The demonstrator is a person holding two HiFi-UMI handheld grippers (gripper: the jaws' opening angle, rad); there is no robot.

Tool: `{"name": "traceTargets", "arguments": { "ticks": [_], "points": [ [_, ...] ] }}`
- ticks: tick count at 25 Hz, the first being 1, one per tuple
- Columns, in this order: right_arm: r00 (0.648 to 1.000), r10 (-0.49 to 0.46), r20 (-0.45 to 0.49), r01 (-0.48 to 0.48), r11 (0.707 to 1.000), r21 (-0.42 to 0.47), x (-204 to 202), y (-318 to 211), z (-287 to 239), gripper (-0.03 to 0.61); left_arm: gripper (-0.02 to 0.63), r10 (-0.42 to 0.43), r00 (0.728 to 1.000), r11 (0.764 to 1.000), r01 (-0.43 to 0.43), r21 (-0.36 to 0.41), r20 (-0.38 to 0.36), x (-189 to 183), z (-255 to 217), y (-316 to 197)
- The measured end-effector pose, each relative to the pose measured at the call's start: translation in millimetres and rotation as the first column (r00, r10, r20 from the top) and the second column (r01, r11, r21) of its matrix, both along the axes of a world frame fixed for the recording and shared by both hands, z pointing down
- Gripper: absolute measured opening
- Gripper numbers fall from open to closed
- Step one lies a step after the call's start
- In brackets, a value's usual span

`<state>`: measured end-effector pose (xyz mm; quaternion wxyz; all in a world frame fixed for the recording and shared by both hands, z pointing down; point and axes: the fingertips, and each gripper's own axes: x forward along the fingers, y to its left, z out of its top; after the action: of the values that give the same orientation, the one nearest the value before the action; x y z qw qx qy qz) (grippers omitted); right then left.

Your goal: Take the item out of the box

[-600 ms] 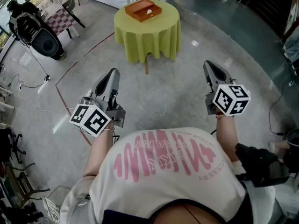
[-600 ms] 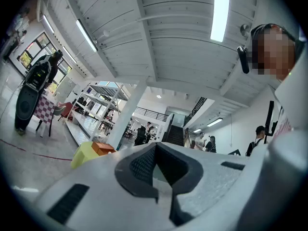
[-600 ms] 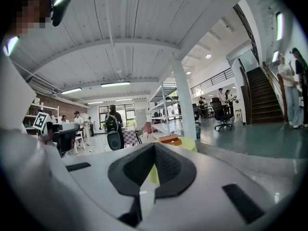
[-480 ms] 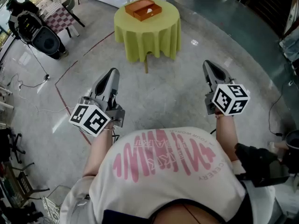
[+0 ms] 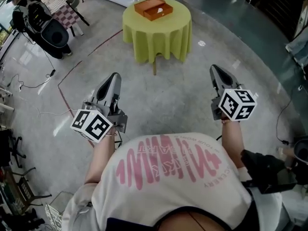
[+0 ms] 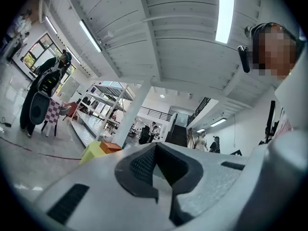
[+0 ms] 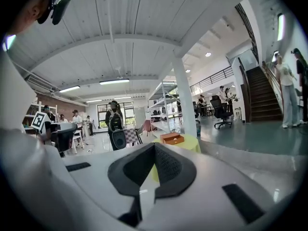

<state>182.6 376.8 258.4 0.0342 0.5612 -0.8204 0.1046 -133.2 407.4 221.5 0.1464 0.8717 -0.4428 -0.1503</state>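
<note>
An orange box (image 5: 154,8) lies on a round table with a yellow-green cloth (image 5: 159,37), far ahead of me across the floor. What is inside the box I cannot make out. My left gripper (image 5: 114,77) is held at waist height, pointing toward the table, its jaws together with nothing between them. My right gripper (image 5: 214,70) is held the same way, shut and empty. The left gripper view has the box (image 6: 110,147) small beyond the closed left gripper (image 6: 155,146). The right gripper view has the box (image 7: 172,138) just past the closed right gripper (image 7: 154,146).
A black speaker with gear on it (image 5: 48,30) and a checkered chair (image 5: 62,11) stand at the far left, with cables (image 5: 29,85) on the floor. A red line (image 5: 72,76) runs across the floor. Shelves (image 7: 166,105), a staircase (image 7: 262,93) and several people are far off.
The table and box now sit slightly lower and further right in the head view. Both grippers keep much the same pose, still shut.
</note>
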Motion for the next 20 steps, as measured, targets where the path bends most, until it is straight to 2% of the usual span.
{"name": "traceTargets", "arguments": {
  "ticks": [4,6,10,15,20],
  "points": [
    [0.998,0.004,0.059,-0.005,1.000,0.006,-23.9,-13.8,6.7,0.006,0.006,-0.037,0.998,0.999,0.037,-0.001,-0.042,-34.7,4.0,-19.9],
    [0.998,0.013,0.061,-0.014,1.000,0.003,-36.6,-16.7,9.6,0.005,0.006,-0.034,0.999,0.999,0.034,0.010,-0.039,-49.7,4.2,-23.3],
    [1.000,0.010,0.025,-0.009,1.000,-0.021,-68.0,-15.9,21.4,0.005,0.006,-0.025,0.999,0.999,0.026,0.021,-0.024,-80.2,13.4,-24.1],
    [1.000,0.013,-0.020,-0.014,0.998,-0.063,-82.5,-30.5,44.8,0.005,0.006,-0.019,0.997,0.999,0.016,-0.040,-0.074,-94.7,44.1,-43.8],
    [0.998,0.026,-0.065,-0.031,0.996,-0.084,-99.7,-5.7,32.9,0.005,0.006,0.003,0.995,0.997,-0.010,-0.074,-0.097,-107.5,41.8,-26.7]
  ]
}}
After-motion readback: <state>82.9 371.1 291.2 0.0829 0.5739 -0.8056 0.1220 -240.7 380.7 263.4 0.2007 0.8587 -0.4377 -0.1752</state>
